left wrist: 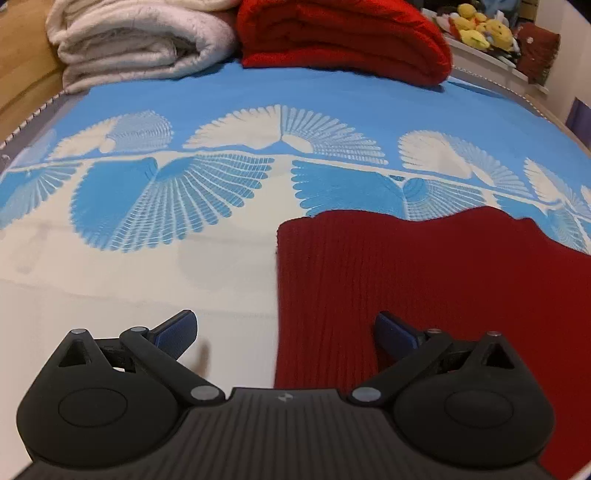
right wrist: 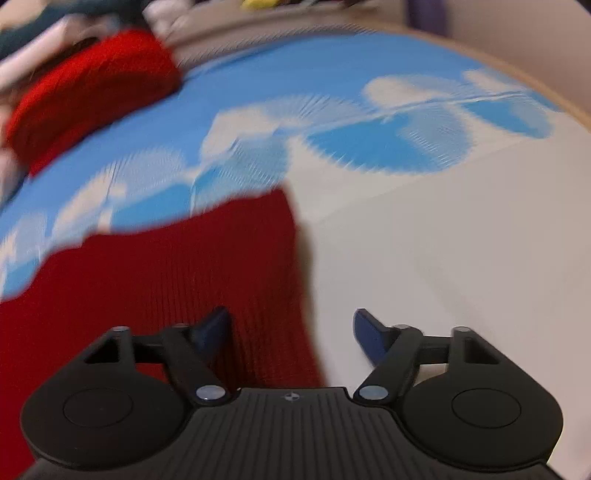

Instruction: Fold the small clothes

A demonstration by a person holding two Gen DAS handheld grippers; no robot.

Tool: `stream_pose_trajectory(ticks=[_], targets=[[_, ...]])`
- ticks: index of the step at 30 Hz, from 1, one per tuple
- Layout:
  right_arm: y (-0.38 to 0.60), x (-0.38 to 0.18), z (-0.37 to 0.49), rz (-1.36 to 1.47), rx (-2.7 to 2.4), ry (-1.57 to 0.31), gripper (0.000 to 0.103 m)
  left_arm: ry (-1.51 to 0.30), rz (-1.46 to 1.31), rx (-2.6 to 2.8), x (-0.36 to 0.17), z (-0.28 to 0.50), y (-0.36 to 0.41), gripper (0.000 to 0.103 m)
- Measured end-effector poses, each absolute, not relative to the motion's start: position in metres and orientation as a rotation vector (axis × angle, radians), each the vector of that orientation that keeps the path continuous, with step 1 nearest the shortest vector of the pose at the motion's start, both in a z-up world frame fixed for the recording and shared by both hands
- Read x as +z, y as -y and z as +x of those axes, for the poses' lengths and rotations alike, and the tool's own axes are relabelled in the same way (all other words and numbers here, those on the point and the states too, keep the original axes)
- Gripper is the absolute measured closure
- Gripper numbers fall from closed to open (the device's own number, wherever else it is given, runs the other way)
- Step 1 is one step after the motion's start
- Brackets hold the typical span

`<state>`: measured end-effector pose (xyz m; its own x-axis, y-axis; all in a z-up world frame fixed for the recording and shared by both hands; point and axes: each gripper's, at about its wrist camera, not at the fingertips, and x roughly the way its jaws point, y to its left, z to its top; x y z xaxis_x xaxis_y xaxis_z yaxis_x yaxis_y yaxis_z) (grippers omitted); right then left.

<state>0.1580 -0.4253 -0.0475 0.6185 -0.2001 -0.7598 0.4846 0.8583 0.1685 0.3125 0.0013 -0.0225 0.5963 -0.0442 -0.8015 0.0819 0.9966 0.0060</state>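
A dark red ribbed knit garment point(left wrist: 424, 288) lies flat on the blue and white patterned sheet point(left wrist: 184, 240). My left gripper point(left wrist: 286, 328) is open over the garment's left edge, with its left finger above the sheet and its right finger above the knit. The same garment point(right wrist: 166, 280) fills the lower left of the blurred right wrist view. My right gripper point(right wrist: 291, 328) is open over the garment's right edge, with its left finger above the knit and its right finger above the white sheet. Neither gripper holds anything.
A folded white blanket point(left wrist: 136, 40) and a folded bright red blanket point(left wrist: 343, 37) lie at the far end of the bed. Yellow plush toys point(left wrist: 480, 27) sit on a shelf at the back right. The red blanket point(right wrist: 92, 92) also shows in the right wrist view.
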Motion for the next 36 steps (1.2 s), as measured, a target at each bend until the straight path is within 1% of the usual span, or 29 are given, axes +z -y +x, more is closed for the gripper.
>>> stream_pose_trajectory(ticks=[2,4,6,7,8,9,11,13,15,17,18,19,21,23,28,32,36], targets=[[0.417,-0.028,0.137,0.345,-0.403,-0.779,0.029,-0.916,0.085,-0.094,-0.011,0.292,0.001,0.000],[0.409,-0.023,0.121,0.324,-0.373,-0.783,0.027,-0.899,0.151,-0.124,-0.008,0.271,0.008,0.000],[0.401,-0.042,0.113,0.288,-0.381,-0.848,0.028,-0.919,0.249,-0.118,-0.022,0.260,0.017,0.000],[0.401,-0.060,0.118,0.258,-0.416,-0.926,0.027,-0.931,0.284,-0.113,-0.031,0.258,0.019,0.000],[0.401,-0.079,0.123,0.228,-0.441,-0.985,0.023,-0.930,0.275,-0.118,-0.037,0.255,0.017,0.000],[0.401,-0.086,0.119,0.222,-0.456,-0.960,0.016,-0.937,0.247,-0.107,-0.037,0.252,0.015,0.000],[0.402,-0.071,0.112,0.217,-0.478,-0.962,0.020,-0.966,0.220,-0.084,-0.031,0.243,0.007,0.000],[0.403,-0.059,0.091,0.260,-0.536,-0.927,0.020,-0.963,0.206,-0.037,-0.027,0.229,-0.002,0.000],[0.402,-0.056,0.067,0.341,-0.528,-0.937,0.021,-0.976,0.171,-0.013,-0.023,0.209,-0.009,0.000],[0.388,-0.047,0.037,0.414,-0.477,-0.866,0.022,-0.950,0.112,-0.017,-0.013,0.180,-0.013,0.000],[0.377,-0.039,0.022,0.433,-0.440,-0.816,0.020,-0.929,0.086,-0.037,-0.006,0.160,-0.012,0.000],[0.363,-0.031,0.005,0.443,-0.400,-0.744,0.015,-0.914,0.069,-0.049,-0.001,0.144,-0.010,0.000],[0.337,-0.019,-0.027,0.427,-0.352,-0.630,0.009,-0.874,0.037,-0.055,0.006,0.107,-0.007,0.000],[0.307,-0.018,-0.054,0.381,-0.326,-0.559,0.007,-0.873,0.024,-0.048,0.004,0.077,-0.002,0.000],[0.259,-0.032,-0.096,0.342,-0.228,-0.558,0.007,-0.881,0.060,-0.059,-0.010,0.022,0.016,0.000],[0.238,-0.037,-0.118,0.284,-0.172,-0.555,0.007,-0.883,0.050,-0.082,-0.016,-0.002,0.020,0.000],[0.224,-0.030,-0.138,0.221,-0.136,-0.493,0.007,-0.843,0.078,-0.084,-0.014,-0.019,0.024,0.000]])
